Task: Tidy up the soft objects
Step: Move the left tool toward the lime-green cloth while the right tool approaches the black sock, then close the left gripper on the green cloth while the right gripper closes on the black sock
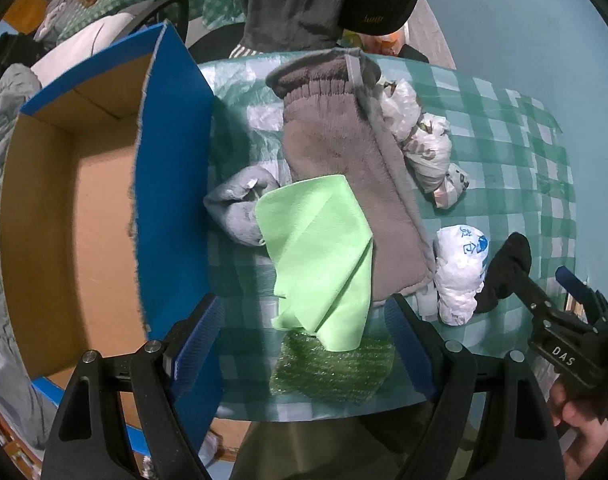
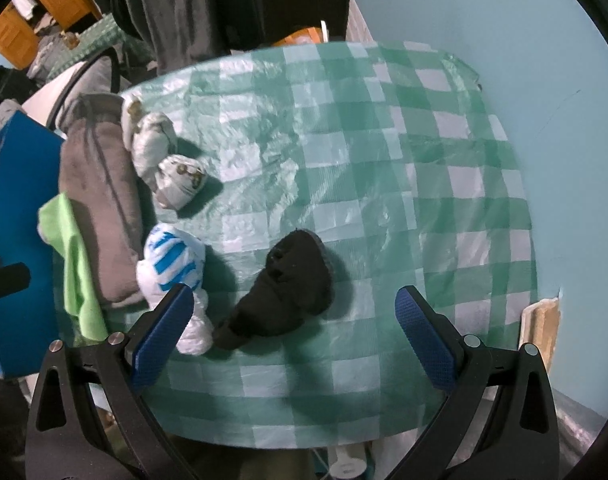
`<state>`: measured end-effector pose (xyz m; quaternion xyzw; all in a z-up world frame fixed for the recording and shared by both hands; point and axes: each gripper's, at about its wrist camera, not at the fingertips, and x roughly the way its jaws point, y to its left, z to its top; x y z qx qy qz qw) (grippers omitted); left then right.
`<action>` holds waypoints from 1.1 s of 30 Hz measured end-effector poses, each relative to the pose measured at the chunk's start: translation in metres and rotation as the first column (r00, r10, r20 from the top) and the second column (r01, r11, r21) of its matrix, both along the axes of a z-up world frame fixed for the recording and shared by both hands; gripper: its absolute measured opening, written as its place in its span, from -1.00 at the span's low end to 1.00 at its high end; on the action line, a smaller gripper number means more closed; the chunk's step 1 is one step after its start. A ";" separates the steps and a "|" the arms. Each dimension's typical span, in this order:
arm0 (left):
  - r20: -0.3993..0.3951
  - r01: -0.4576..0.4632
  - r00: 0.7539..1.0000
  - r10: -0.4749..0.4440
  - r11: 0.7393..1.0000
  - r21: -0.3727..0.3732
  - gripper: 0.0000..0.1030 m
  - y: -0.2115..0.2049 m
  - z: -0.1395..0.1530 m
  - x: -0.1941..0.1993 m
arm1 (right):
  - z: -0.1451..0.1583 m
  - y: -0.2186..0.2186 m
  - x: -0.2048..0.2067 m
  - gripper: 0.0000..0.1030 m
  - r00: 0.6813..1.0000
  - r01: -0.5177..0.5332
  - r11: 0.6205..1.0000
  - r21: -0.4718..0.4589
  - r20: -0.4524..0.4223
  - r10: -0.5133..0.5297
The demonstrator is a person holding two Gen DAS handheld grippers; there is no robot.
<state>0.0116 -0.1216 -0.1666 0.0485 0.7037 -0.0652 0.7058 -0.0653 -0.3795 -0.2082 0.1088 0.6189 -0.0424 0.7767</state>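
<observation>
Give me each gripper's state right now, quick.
Left gripper: open, holding nothing, above the green cloth.
Right gripper: open, holding nothing, with the black sock between its fingers, ungripped.

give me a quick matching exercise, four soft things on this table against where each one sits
Things:
1. green cloth
2. black sock
3. cardboard box
4. bubble wrap

Places:
a. off the table's left edge
b. draped over the grey fleece
c. ahead of the right gripper
d. under the green cloth's near corner

Pairs: 1-b, 2-c, 3-a, 4-d
</observation>
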 end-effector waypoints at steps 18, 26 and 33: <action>-0.058 -0.024 0.998 0.025 0.999 0.024 0.63 -0.019 -0.042 0.015 | -0.019 -0.001 0.006 0.83 0.998 -0.003 1.000 -0.011 -0.070 0.003; -0.079 -0.023 0.997 0.026 0.999 0.039 0.63 -0.026 -0.058 0.029 | -0.029 -0.010 -0.002 0.51 0.995 -0.014 1.000 -0.014 -0.101 0.013; -0.102 -0.039 0.994 0.042 0.999 0.024 0.63 -0.027 -0.072 0.034 | -0.030 -0.012 -0.004 0.02 0.993 -0.048 0.999 0.022 -0.110 0.050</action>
